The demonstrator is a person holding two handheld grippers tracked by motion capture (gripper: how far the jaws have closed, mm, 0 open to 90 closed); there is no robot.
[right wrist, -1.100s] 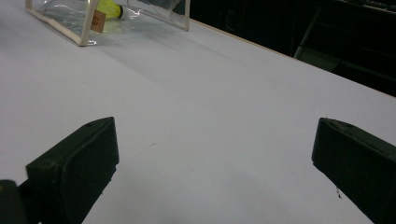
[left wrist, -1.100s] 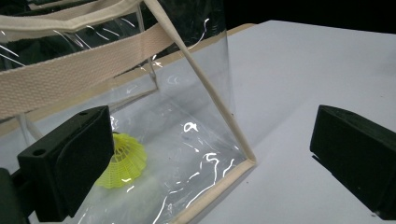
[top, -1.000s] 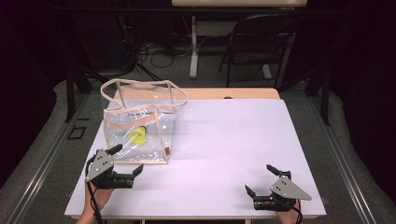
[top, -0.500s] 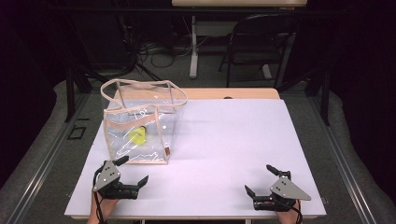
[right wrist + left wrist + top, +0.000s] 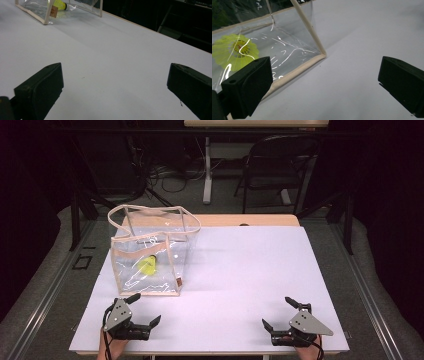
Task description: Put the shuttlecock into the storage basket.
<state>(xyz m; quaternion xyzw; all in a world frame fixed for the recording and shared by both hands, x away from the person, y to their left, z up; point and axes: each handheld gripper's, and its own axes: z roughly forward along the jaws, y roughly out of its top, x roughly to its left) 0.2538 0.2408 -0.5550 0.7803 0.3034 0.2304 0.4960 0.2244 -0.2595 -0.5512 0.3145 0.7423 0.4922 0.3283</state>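
A clear plastic tote bag with beige trim and handles (image 5: 150, 257) stood upright on the left half of the white table top (image 5: 240, 270), its mouth open to the top. Inside it, on the bag's floor toward the left, lay a yellow-green shuttlecock (image 5: 147, 265); seen from the left gripper view, the shuttlecock (image 5: 235, 51) rested behind the bag's clear near wall (image 5: 287, 42), its skirt facing the camera.

The left gripper (image 5: 145, 311) sat at the near left of the table, just near of the bag's near bottom edge and apart from it. Its jaws were spread wide and held nothing; one jaw tip pointed toward the bag's beige bottom trim.

The right gripper (image 5: 276, 312) sat at the near right edge of the table, well apart from the bag. Its jaws were likewise spread wide and empty, with bare white surface between them.

A black chair (image 5: 280, 167) stood beyond the far edge of the table.
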